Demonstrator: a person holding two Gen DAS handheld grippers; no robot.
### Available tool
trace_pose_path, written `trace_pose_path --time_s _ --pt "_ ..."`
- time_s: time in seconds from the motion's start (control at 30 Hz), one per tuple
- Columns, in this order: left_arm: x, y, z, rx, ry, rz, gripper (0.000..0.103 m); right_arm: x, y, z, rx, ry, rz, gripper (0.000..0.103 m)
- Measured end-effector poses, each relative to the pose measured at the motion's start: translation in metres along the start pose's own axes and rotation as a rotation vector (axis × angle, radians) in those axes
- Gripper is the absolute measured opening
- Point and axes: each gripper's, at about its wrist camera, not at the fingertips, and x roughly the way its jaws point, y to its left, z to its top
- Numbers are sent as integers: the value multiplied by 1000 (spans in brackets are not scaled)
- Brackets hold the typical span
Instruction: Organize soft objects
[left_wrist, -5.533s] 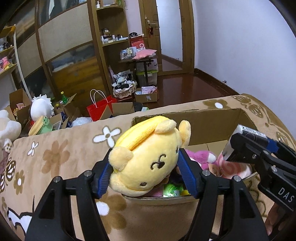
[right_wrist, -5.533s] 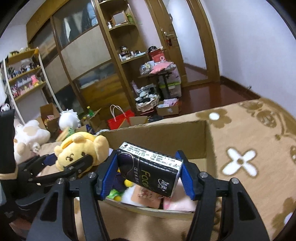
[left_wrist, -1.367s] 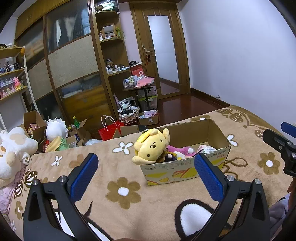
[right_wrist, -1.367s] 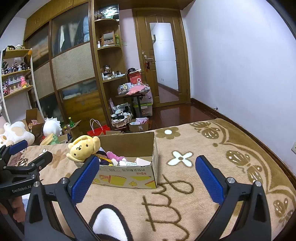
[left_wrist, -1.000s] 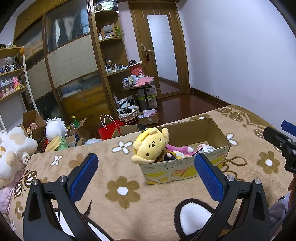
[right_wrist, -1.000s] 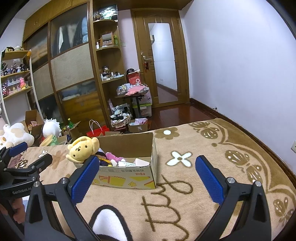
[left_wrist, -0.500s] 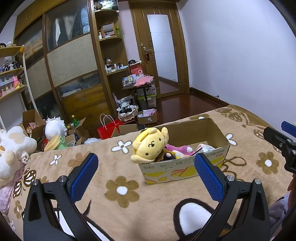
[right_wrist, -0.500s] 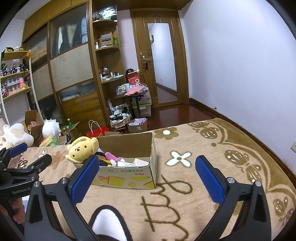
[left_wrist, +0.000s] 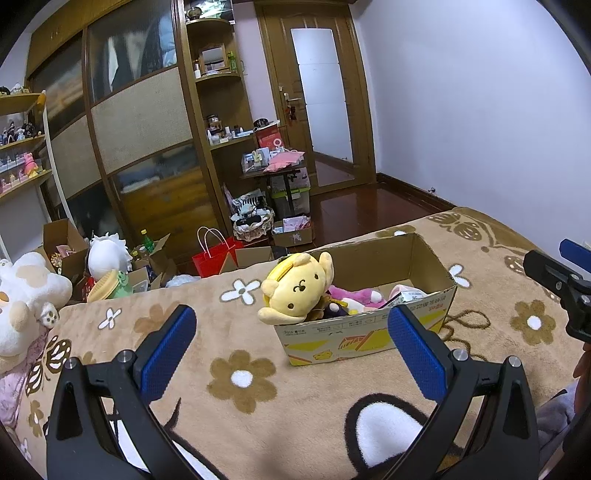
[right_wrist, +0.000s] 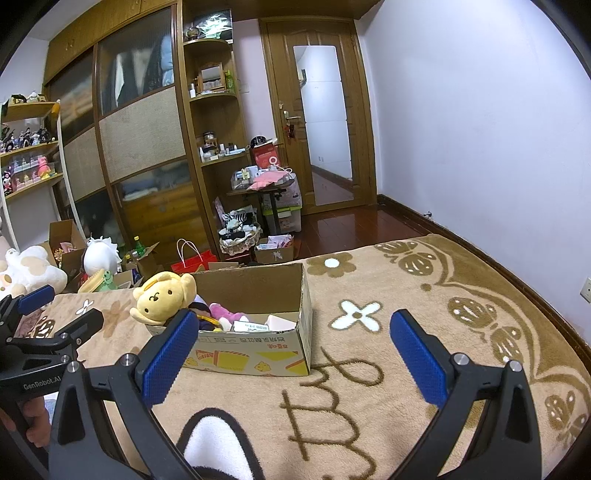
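A cardboard box (left_wrist: 373, 334) sits on the tan flowered blanket (left_wrist: 240, 376); it also shows in the right wrist view (right_wrist: 255, 356). A yellow plush dog (left_wrist: 295, 286) leans over its left end, also in the right wrist view (right_wrist: 162, 295). Pink plush (left_wrist: 352, 295) and a tissue pack (left_wrist: 408, 295) lie inside. My left gripper (left_wrist: 291, 349) is open and empty, held back from the box. My right gripper (right_wrist: 293, 356) is open and empty, also back from the box.
A white plush (left_wrist: 22, 295) lies at the blanket's left edge. Beyond the bed are open cartons, a white round plush (left_wrist: 107, 254), a red bag (left_wrist: 216, 254), a cluttered small table (left_wrist: 275, 173) and a wooden wardrobe (left_wrist: 140, 122).
Both grippers held items over the box 5.5 s ago; now both are open, empty and drawn back. Over the last second almost nothing has moved.
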Motion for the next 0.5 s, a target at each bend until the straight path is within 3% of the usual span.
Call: trace_pose_path --time_s 0.5 --pt "0 0 0 0 1 1 103 0 -4 1 5 0 3 103"
